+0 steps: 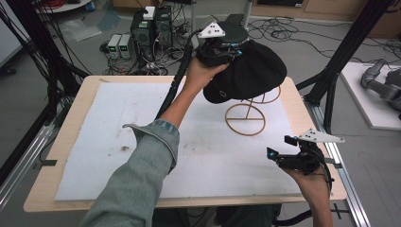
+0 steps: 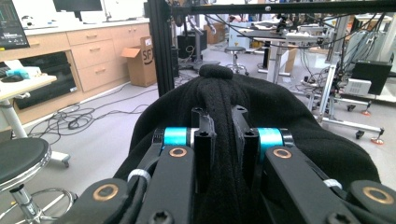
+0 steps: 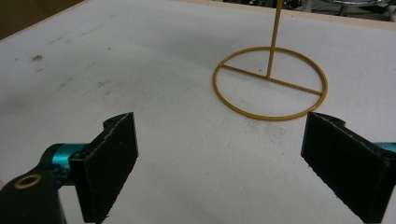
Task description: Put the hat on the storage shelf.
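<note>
A black knitted hat (image 1: 248,71) hangs over the top of a yellow wire stand (image 1: 245,119) at the back of the table. My left gripper (image 1: 226,53) is raised at the hat's near left side and is shut on a fold of its fabric (image 2: 223,140). The stand's round base ring (image 3: 270,85) and thin upright rod lie on the white mat. My right gripper (image 1: 280,147) rests low near the table's right front edge, open, with nothing between its black pads (image 3: 111,163).
A white mat (image 1: 118,142) covers the wooden table (image 1: 71,104). Black frame posts (image 1: 352,42) stand at the back corners. Computers and cables lie on the floor behind (image 1: 146,33). A stool (image 2: 23,161) and cabinets lie beyond the hat.
</note>
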Tool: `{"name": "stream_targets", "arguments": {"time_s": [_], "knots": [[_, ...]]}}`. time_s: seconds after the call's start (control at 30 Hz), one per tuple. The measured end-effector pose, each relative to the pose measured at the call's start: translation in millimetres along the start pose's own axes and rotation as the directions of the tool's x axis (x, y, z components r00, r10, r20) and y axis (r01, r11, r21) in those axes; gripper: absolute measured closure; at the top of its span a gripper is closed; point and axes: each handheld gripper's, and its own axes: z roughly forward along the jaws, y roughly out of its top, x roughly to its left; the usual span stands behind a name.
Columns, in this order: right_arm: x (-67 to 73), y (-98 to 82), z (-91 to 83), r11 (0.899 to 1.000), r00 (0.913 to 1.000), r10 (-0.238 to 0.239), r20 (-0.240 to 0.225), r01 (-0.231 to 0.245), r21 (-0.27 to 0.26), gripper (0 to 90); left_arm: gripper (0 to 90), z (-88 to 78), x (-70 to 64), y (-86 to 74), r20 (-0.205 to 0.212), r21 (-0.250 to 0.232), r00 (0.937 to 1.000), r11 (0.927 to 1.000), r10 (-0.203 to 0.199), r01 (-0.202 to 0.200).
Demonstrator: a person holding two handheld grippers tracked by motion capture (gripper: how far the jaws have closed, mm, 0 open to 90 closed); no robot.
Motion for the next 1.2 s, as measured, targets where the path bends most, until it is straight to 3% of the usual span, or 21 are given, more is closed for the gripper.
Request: {"name": "stream_targets", "arguments": {"time_s": [1.2], "knots": [[-0.4, 0.2, -0.4, 1.0, 1.0, 0.0, -0.002, 0.0, -0.005, 10.6, 76.6, 22.5, -6.1, -25.8, 0.043, 0.094, 0.999, 0.9955, 0.005, -0.009]]}}
